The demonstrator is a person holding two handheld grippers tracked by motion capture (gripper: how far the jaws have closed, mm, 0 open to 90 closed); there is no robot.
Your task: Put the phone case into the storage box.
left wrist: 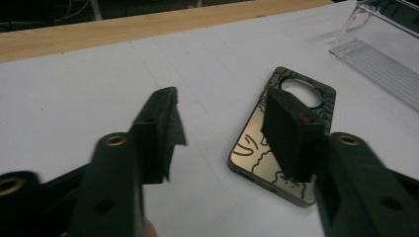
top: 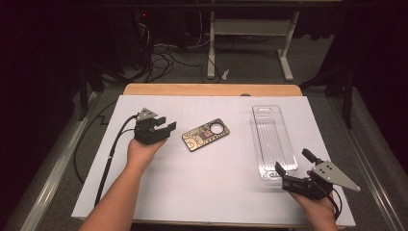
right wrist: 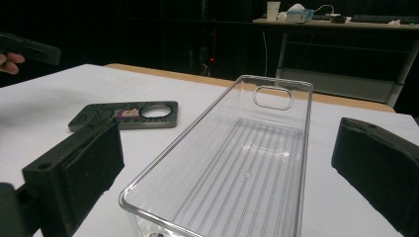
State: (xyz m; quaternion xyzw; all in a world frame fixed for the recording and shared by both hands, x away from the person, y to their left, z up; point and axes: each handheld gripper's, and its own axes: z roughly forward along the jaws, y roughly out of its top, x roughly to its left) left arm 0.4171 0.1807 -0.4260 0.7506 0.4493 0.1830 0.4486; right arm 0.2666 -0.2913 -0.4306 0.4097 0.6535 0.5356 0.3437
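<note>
A phone case (top: 205,134) with a dark, gold-patterned back and a round camera hole lies flat on the white table sheet (top: 202,183). My left gripper (top: 166,123) hovers just left of it, open and holding nothing; in the left gripper view the phone case (left wrist: 257,148) lies partly behind the right jaw. A clear plastic tray (top: 272,139) lies lengthwise on the right. My right gripper (top: 295,162) is open at the tray's near end. In the right gripper view the clear plastic tray (right wrist: 242,158) lies between the spread jaws, with the phone case (right wrist: 126,115) farther left.
The wooden table edge (top: 211,89) runs along the far side of the sheet. Cables and a desk frame (top: 250,43) stand on the dark floor beyond. Metal rails border the table on both sides.
</note>
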